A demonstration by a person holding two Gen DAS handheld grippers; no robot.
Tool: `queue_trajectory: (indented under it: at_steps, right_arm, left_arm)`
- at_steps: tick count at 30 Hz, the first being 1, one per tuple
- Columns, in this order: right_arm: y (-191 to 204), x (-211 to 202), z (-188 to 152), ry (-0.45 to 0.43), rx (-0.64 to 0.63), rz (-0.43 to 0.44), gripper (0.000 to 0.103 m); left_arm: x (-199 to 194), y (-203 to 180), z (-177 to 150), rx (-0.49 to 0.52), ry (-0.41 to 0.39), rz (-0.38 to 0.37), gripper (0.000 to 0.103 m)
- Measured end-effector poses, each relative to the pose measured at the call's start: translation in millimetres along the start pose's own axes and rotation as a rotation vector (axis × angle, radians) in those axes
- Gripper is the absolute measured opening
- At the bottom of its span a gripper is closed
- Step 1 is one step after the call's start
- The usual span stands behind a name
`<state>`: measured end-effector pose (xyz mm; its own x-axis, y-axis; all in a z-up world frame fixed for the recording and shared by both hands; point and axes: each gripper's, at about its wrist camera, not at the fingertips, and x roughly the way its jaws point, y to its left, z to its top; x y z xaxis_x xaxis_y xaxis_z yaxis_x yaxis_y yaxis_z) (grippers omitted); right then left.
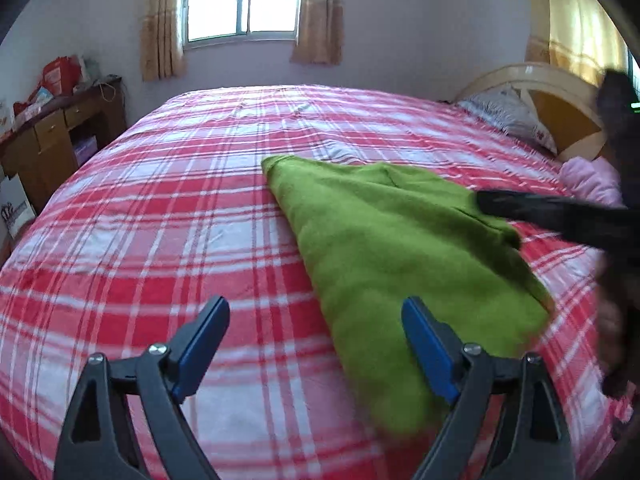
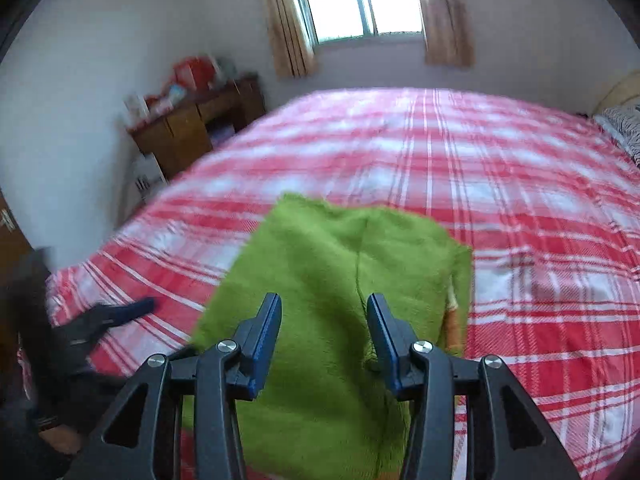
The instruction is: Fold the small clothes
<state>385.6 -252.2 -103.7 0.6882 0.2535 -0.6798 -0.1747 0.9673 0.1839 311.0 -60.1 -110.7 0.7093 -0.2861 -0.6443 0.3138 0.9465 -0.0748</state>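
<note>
A green fleece garment point(image 1: 380, 240) lies folded on the red and white checked bed sheet point(image 1: 160, 220). My left gripper point(image 1: 316, 308) stands wide open just off the garment's near left edge, its right finger over the green cloth and nothing between its pads. My right gripper point(image 2: 324, 304) hovers over the garment point(image 2: 320, 256) with its jaws apart and no cloth pinched. In the left wrist view one of its fingers point(image 1: 520, 206) reaches blurred over the garment's right side. In the right wrist view a left finger point(image 2: 132, 308) shows above the sheet point(image 2: 520, 200).
A wooden desk point(image 1: 52, 136) with red bags stands at the far left of the bed. A pillow point(image 1: 504, 112), a headboard point(image 1: 560, 116) and a pink cloth point(image 1: 588, 180) lie at the right. A dark sleeve point(image 2: 40, 360) fills the lower left.
</note>
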Motion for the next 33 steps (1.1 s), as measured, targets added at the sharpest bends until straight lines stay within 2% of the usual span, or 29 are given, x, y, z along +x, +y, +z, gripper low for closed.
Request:
queue_trajectory:
  at_steps: [4,7,9,11,12,14,17,18,19,21,23,25,26,28,30,31,33]
  right_arm:
    - [-11.8,18.5,-16.6,0.056,-0.029,-0.052,0.046]
    - [-25.7,22.1,-18.9,0.050,0.013,-0.045,0.046]
    - [-25.1,23.9,-17.5,0.053,0.018,-0.046,0.046]
    - [-22.1,24.6,-16.8,0.060,0.003,-0.053,0.046]
    - [-22.3,25.4,-17.0,0.064,0.002,-0.052,0.046]
    - [-25.5,25.7,-18.4,0.066,0.010,-0.053,0.046]
    - [-31.8,27.0,-22.3,0.070,0.020,-0.055,0.046]
    - [-34.1,27.4,-24.0,0.071,0.025,-0.055,0.046]
    - [-35.4,27.0,-25.3,0.067,0.025,-0.056,0.046]
    - [-37.1,25.7,-27.8,0.059,0.022,-0.075,0.045]
    - [-40.0,24.6,-31.2,0.051,0.026,-0.079,0.044]
    - [-42.1,24.3,-34.4,0.045,0.012,-0.082,0.044]
    - [-44.0,24.5,-35.2,0.045,0.011,-0.076,0.044]
    - [-46.8,24.7,-34.8,0.047,0.013,-0.063,0.044]
    - [-49.1,26.0,-35.0,0.048,0.008,-0.055,0.044]
    - [-49.7,26.2,-35.5,0.045,0.006,-0.053,0.044]
    - [-51.4,25.4,-38.4,0.031,0.014,-0.046,0.044]
  left_arm:
    - [-26.6,1.2,-40.6,0.012,0.016,-0.002,0.102]
    - [-15.4,-9.2,-57.7,0.050,0.094,0.020,0.102]
    - [-6.5,-12.3,-52.5,0.042,0.109,0.055,0.102]
    - [-0.3,-13.8,-43.2,0.013,0.110,0.002,0.102]
    - [3.2,-15.5,-38.1,0.003,0.105,0.004,0.102]
    - [12.2,-21.4,-29.4,0.018,0.088,0.052,0.102]
    - [29.3,-11.7,-28.8,0.019,0.119,0.252,0.103]
    - [31.8,-4.7,-31.4,-0.012,0.145,0.241,0.103]
    - [31.5,7.6,-35.3,-0.080,0.170,0.181,0.103]
    - [27.6,13.7,-41.1,-0.092,0.176,0.158,0.103]
    - [17.6,10.6,-44.0,-0.070,0.158,0.143,0.103]
    - [5.2,8.6,-46.1,-0.065,0.138,0.086,0.103]
    - [-2.6,8.9,-46.2,-0.061,0.111,0.071,0.103]
    - [-30.2,11.2,-38.8,-0.059,-0.010,0.060,0.103]
    - [-46.9,17.7,-25.8,-0.070,-0.099,0.071,0.103]
    - [-49.6,22.1,-16.0,-0.085,-0.132,0.069,0.103]
    - [-38.4,24.8,5.5,-0.084,-0.130,0.051,0.103]
